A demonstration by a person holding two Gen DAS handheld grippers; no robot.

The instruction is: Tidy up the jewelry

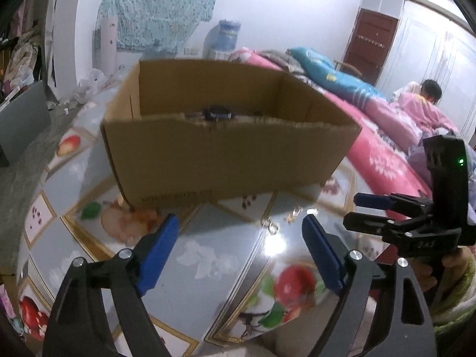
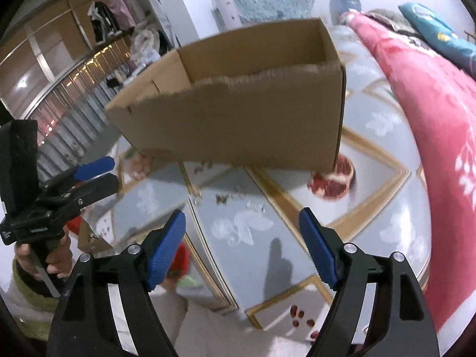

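I hold my left gripper [image 1: 241, 250] and right gripper [image 2: 242, 245] both spread wide and gripping nothing, above the table [image 1: 226, 247], near the cardboard box [image 1: 229, 154].

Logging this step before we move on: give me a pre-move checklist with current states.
1. Left gripper open and empty: ok.
2. Right gripper open and empty: ok.
3. Cardboard box upright on the table, top open: ok.
4. Small clear jewelry pieces lie on the table in front of the box, between the left gripper's fingers and apart from them: ok.
5. Which pieces those are: cannot tell, too small and blurred.
6. Dark item already in the box; what it is: cannot tell.
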